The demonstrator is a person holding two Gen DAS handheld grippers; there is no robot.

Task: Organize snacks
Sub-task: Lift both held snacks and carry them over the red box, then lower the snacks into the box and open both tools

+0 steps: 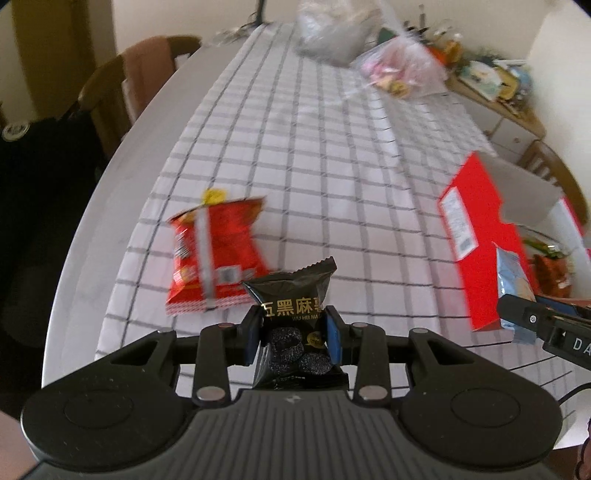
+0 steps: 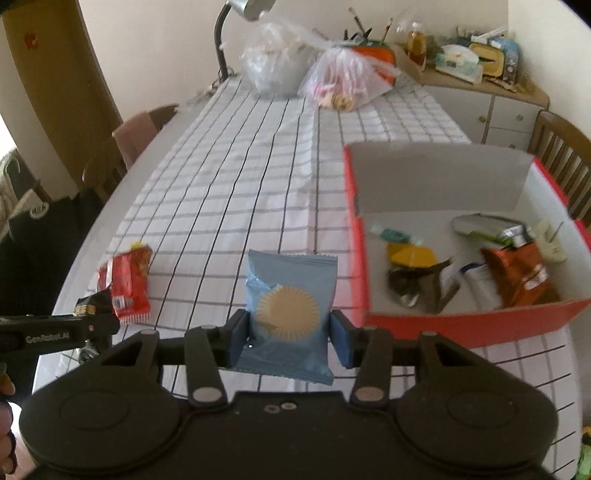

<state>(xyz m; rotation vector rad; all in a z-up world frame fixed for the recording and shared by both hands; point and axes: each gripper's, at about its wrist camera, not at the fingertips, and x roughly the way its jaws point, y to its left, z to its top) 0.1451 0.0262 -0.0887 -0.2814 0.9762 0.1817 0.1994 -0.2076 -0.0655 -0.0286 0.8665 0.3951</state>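
Observation:
My left gripper (image 1: pixel 293 334) is shut on a black snack packet (image 1: pixel 291 306) with gold lettering, held above the checked tablecloth. Just beyond it a red snack packet (image 1: pixel 212 254) lies flat on the cloth. My right gripper (image 2: pixel 290 338) is shut on a light blue packet (image 2: pixel 290 314) printed with a tan sun shape. To its right stands the open red box (image 2: pixel 465 321) with several snacks inside. The left view shows that box (image 1: pixel 480 236) at the right, with the right gripper (image 1: pixel 524 317) and its blue packet (image 1: pixel 515 280) in front of it.
The table (image 2: pixel 236 177) has a white cloth with a dark grid. Two clear plastic bags (image 2: pixel 314 70) and a lamp (image 2: pixel 236 22) sit at its far end. Wooden chairs (image 2: pixel 144 129) stand on the left and the right (image 2: pixel 565 155). A cluttered cabinet (image 2: pixel 487 92) is at the back right.

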